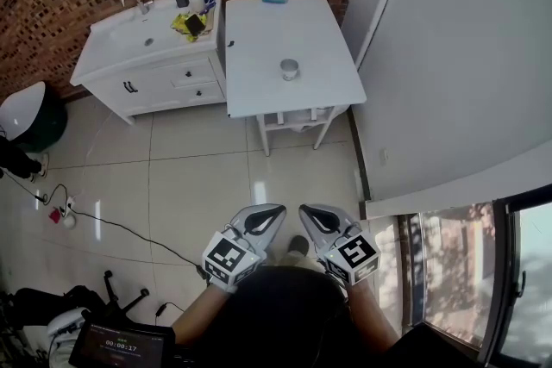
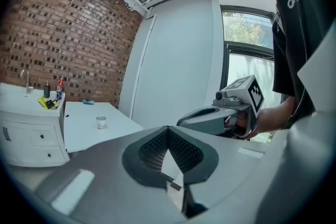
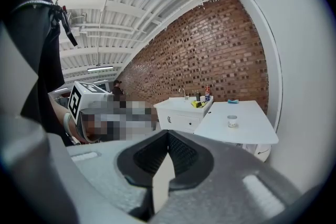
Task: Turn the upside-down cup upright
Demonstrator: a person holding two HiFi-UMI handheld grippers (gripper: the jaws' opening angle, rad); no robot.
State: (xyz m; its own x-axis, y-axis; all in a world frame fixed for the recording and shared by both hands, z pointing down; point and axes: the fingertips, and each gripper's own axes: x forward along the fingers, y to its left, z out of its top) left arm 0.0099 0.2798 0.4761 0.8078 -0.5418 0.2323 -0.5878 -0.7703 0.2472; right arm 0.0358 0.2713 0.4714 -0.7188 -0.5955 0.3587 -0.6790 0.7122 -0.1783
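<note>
At the upper left of the head view a white sink cabinet stands by the brick wall. Low in the middle of the frame is the left hand-held gripper, held close to the person's body and high over the floor. Its own view shows the two jaws closed tip to tip, with nothing between them. Up in the middle of the frame stands the white table, and on it, near the front edge, sits the cup. It stands all alone, far from both tools. It is too small here to tell if its mouth points up or down. Just right of the left tool is the right hand-held gripper. It is also closed tight and empty, and its view looks across the room at the cup from far off. I think this fits two times. The person may be about to walk over to a cup that is mouth down, or may have stepped back from a cup that is already mouth up. No grab is going on now. Any grab at the cup would need the person to get close to the table and open one pair of jaws wide.
</note>
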